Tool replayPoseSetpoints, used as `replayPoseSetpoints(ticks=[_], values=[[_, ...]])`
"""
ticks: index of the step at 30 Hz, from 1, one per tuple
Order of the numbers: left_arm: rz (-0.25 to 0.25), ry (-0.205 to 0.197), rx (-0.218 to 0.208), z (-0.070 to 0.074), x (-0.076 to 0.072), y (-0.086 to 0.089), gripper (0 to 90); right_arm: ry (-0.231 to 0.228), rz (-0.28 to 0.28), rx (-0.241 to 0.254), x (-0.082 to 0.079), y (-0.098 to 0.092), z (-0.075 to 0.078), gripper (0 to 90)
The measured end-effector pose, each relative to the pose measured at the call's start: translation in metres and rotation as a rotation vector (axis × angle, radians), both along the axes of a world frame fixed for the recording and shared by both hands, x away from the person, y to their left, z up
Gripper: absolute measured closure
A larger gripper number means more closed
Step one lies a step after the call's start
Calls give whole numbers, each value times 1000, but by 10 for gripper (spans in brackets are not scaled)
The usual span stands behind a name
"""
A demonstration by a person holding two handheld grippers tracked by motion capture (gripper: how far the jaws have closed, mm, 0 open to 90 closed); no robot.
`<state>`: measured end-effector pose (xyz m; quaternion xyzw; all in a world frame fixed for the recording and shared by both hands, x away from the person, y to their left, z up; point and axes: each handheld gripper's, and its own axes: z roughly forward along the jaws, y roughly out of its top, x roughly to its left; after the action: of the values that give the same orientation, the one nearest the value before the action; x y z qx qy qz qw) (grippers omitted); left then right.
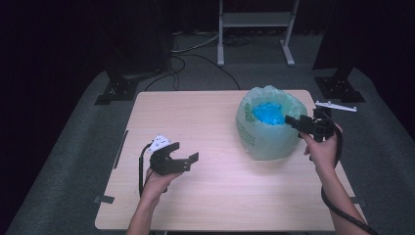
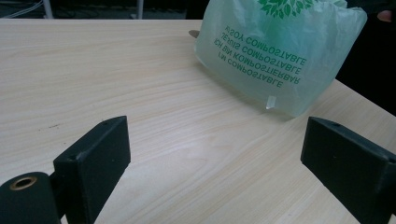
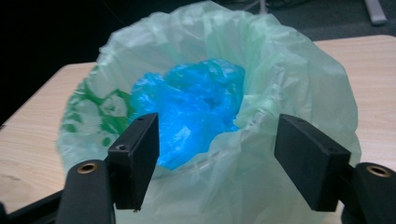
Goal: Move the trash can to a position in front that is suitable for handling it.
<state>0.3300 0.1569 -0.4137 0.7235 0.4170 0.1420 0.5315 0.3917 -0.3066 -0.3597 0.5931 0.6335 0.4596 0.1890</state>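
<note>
The pale green compostable bag [image 1: 268, 128] stands open toward the right rear of the wooden table [image 1: 210, 196], and crumpled blue plastic [image 1: 268, 112] sits inside it; what lies under the blue plastic is hidden. In the left gripper view the bag's top is cut off by the frame edge and its printed lettering reads upside down.

The right gripper [image 1: 296, 122] is held at the bag's right rim, jaws wide apart, holding nothing; in its own view they frame the rim. The left gripper [image 1: 183, 155] is well apart from the bag, low over bare table, jaws spread wide and empty.

Behind the table, cables [image 1: 195, 54] trail on the floor beside a white stand frame [image 1: 254, 29]; the rest is dark.
</note>
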Motion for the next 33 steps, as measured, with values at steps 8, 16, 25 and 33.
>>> replayPoseSetpoints(ticks=[8,16,25,33], values=[[1,-7,-13,3,-1,2,72,24,-17,-26,8,9,-7,324],[5,-11,-17,5,-1,3,72,17,-16,-37,10,14,-7,330],[16,-3,-36,6,-1,5,72,7,19,-66,11,31,-7,330],[36,-2,-29,8,-2,7,72,3,62,-77,11,48,-7,334]])
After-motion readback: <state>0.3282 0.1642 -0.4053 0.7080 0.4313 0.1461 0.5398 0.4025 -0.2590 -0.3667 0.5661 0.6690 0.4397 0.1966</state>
